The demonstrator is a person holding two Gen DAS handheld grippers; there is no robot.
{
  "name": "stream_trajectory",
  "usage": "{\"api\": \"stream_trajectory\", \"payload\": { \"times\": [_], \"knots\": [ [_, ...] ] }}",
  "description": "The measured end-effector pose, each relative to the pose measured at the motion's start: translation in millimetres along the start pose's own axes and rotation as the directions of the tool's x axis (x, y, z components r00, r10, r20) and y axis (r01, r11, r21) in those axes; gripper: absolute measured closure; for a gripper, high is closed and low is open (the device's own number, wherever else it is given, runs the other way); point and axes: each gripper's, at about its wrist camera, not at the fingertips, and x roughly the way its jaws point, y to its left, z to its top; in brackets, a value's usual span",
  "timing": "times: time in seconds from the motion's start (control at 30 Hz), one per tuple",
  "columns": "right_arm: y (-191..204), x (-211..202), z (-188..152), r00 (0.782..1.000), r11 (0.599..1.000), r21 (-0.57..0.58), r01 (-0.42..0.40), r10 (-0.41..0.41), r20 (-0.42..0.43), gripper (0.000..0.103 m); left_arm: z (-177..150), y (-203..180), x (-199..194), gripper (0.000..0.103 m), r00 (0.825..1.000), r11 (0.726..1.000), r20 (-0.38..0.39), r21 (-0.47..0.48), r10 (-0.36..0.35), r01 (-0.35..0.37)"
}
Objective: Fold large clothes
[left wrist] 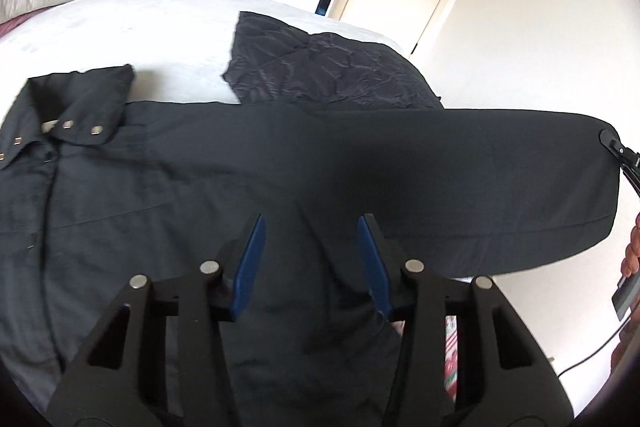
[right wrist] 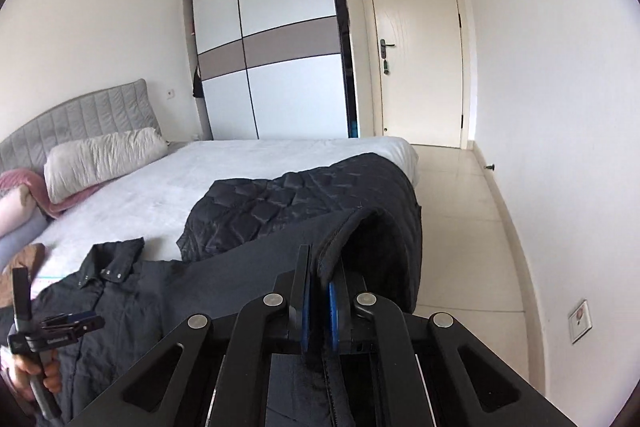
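Coat [left wrist: 280, 163]: matt dark woven cloth, metal snaps. Quilted jacket [right wrist: 280, 203]: slight sheen. Bed [right wrist: 168, 187] cover: soft white cloth. Headboard [right wrist: 80, 123]: grey padded fabric.

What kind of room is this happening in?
A bedroom, most likely: a bed with a grey padded headboard and pillow, plus a sliding-door wardrobe beside a closed door.

A coat [left wrist: 248, 163] lay across the near part of the bed [right wrist: 208, 171], collar [left wrist: 86, 107] to the left. Its right end was lifted off the bed in the right gripper [right wrist: 319, 291]. A quilted jacket [right wrist: 304, 199] lay behind it, at the bed's right edge. Pillows [right wrist: 104, 159] sat far left against the headboard [right wrist: 80, 119]. A wardrobe [right wrist: 272, 59] and door [right wrist: 416, 47] stood beyond.
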Motion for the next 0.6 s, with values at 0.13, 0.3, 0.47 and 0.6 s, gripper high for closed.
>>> {"api": "stream_trajectory", "payload": {
  "times": [0.13,0.3,0.47,0.6],
  "knots": [
    [-12,31,-7,0.998,0.999,-0.013,0.045,-0.045,-0.032,0.097,14,-31,74,0.056,0.999,1.000,-0.024,-0.008,-0.022,0.022],
    [-25,72,-32,0.987,0.994,-0.057,0.089,-0.095,-0.129,0.096,18,-56,143,0.056,0.995,1.000,-0.096,-0.015,0.017,-0.018],
    [-26,89,-43,0.964,0.984,-0.090,0.152,-0.168,-0.204,0.079,15,-78,123,0.040,0.992,0.999,-0.124,0.044,-0.019,0.024],
    [-20,60,-35,0.975,0.989,-0.064,0.130,-0.140,-0.170,0.034,-3,-82,68,0.026,0.991,0.995,-0.127,0.082,-0.040,0.051]
  ]
}}
